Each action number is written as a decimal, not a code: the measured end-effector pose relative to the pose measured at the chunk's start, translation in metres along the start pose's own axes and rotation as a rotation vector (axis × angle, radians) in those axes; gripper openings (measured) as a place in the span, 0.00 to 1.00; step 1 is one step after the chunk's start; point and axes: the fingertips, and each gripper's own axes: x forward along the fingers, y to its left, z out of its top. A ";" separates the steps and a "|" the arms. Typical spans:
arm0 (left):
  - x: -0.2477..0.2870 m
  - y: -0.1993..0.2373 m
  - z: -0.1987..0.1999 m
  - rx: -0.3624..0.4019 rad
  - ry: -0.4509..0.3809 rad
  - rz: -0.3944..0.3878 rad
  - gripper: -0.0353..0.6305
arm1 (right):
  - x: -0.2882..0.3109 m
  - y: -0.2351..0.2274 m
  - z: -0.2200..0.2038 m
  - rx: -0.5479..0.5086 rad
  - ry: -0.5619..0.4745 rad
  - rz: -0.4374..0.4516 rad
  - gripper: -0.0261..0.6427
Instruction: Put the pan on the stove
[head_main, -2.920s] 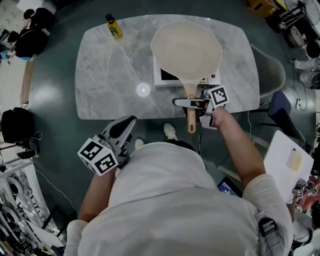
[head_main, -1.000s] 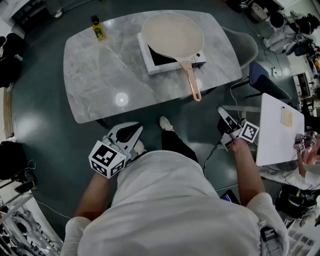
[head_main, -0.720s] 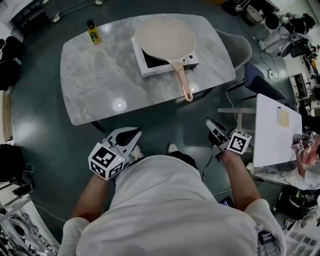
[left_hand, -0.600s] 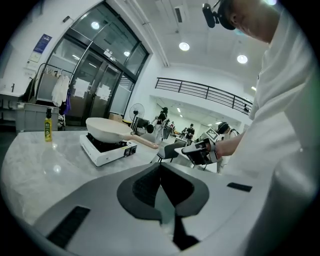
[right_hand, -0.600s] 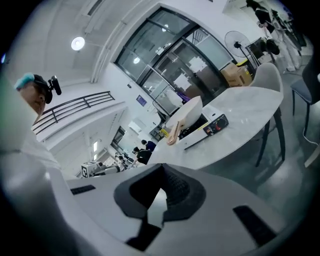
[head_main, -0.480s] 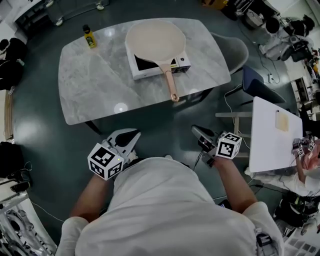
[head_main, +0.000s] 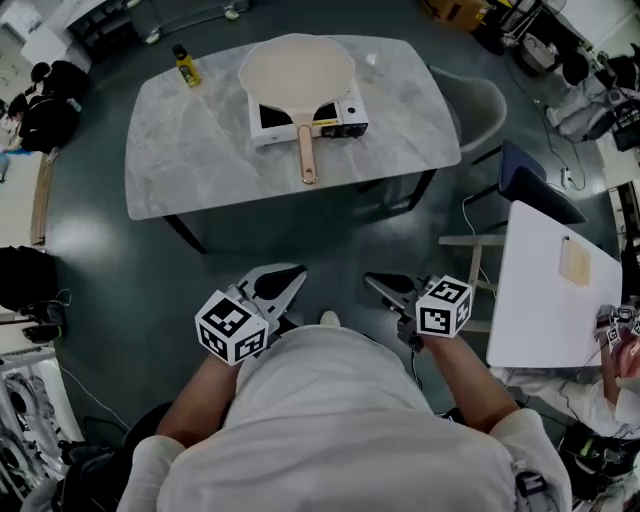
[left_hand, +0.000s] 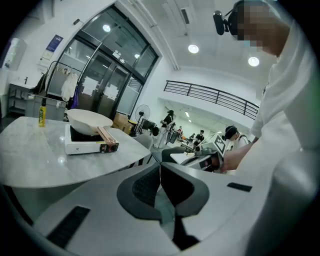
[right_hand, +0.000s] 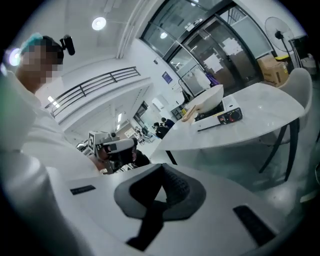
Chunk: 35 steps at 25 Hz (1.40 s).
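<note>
Head view shows the left gripper (head_main: 287, 279) and right gripper (head_main: 379, 285) side by side at the person's waist, jaws together and empty, while one cream round pan (head_main: 296, 68) sits well ahead on one white boxy stove (head_main: 343, 117).

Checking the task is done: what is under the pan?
The pan sits on a white portable stove on the marble table; the burner is hidden beneath it.
</note>
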 end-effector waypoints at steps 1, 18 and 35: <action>0.001 -0.006 -0.005 -0.003 0.003 0.019 0.08 | -0.005 -0.002 -0.008 -0.013 0.020 -0.001 0.04; 0.002 -0.056 -0.035 -0.110 -0.008 0.117 0.08 | -0.047 0.012 -0.032 -0.050 -0.009 0.063 0.04; -0.005 -0.046 -0.043 -0.126 -0.019 0.133 0.08 | -0.033 0.016 -0.031 -0.088 0.012 0.073 0.04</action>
